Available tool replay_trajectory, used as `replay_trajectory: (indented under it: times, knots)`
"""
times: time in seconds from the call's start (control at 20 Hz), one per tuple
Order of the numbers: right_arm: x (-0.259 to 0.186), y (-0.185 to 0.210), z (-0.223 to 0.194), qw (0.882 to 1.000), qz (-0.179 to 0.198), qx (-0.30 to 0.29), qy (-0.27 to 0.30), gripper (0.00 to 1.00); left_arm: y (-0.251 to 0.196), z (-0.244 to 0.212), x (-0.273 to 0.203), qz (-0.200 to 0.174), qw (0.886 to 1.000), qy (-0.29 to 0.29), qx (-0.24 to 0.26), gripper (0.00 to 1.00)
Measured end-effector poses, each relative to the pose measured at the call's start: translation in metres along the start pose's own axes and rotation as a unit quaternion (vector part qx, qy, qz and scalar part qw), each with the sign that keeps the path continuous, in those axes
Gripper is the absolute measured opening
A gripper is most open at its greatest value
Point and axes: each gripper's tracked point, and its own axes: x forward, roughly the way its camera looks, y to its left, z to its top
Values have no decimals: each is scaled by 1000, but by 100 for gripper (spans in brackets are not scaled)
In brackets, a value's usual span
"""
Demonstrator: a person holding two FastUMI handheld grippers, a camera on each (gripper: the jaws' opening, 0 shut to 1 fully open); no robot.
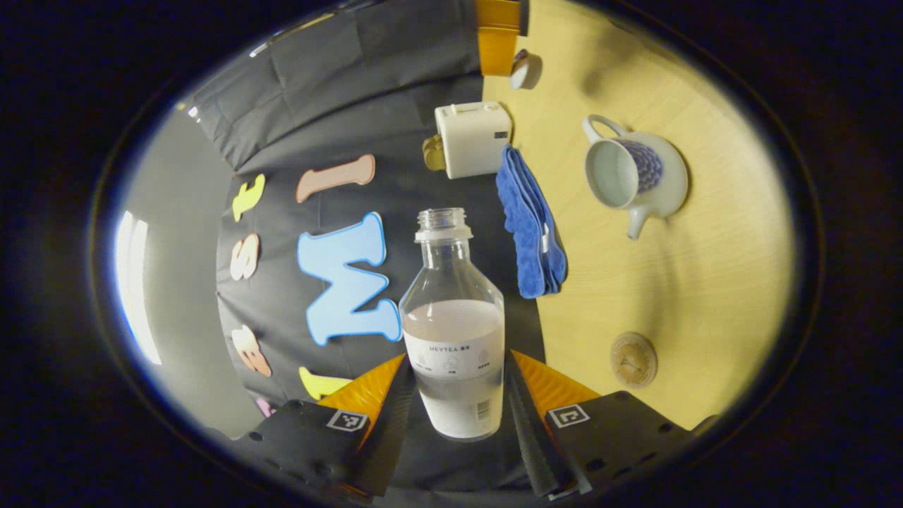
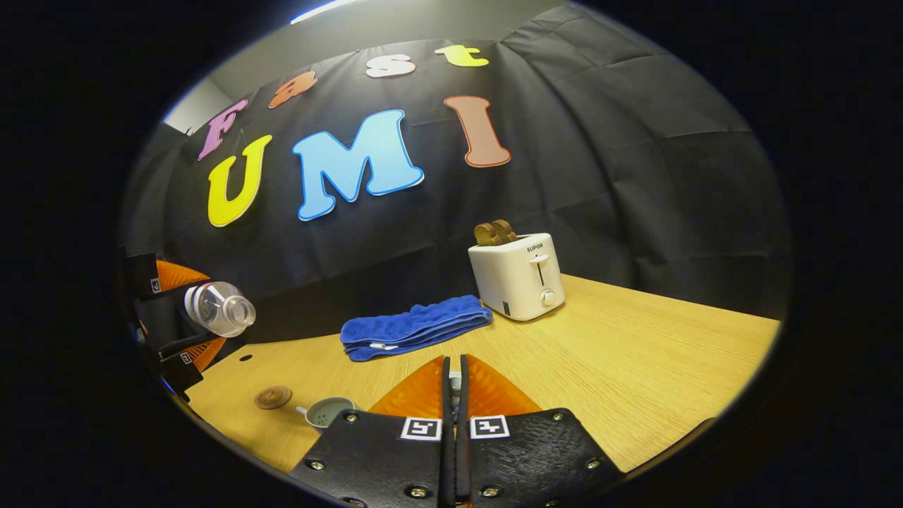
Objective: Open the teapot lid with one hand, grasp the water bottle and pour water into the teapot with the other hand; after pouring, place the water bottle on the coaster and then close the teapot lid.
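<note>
Pouring stage: tipping bottle (image 1: 453,331) toward open teapot (image 1: 631,173), neck needing lining up over the mouth first, then slow tilting. Left gripper (image 1: 455,406) rolled sideways, fingers clamping bottle, held above bench (image 1: 705,282). Right gripper (image 2: 451,395) lifted, fingers nearly together, pinching something small, likely the lid. Coaster (image 1: 633,359) waiting near teapot.
</note>
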Motion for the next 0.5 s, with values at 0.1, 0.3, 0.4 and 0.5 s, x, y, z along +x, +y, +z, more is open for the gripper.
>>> replay_trajectory:
  times: [0.1,0.3,0.4,0.5]
  knots:
    - [1,-1,-2,1000,-4,-3,1,1,-8,-14,4,6,997,12,-77,84]
    - [5,-1,-9,1000,-13,-17,10,1,-23,-48,5,16,974,43,-224,84]
    - [6,-3,-11,999,-21,-31,12,0,-31,-67,11,19,949,53,-309,84]
    - [8,-3,-14,998,-29,-46,14,0,-39,-79,16,22,916,55,-397,84]
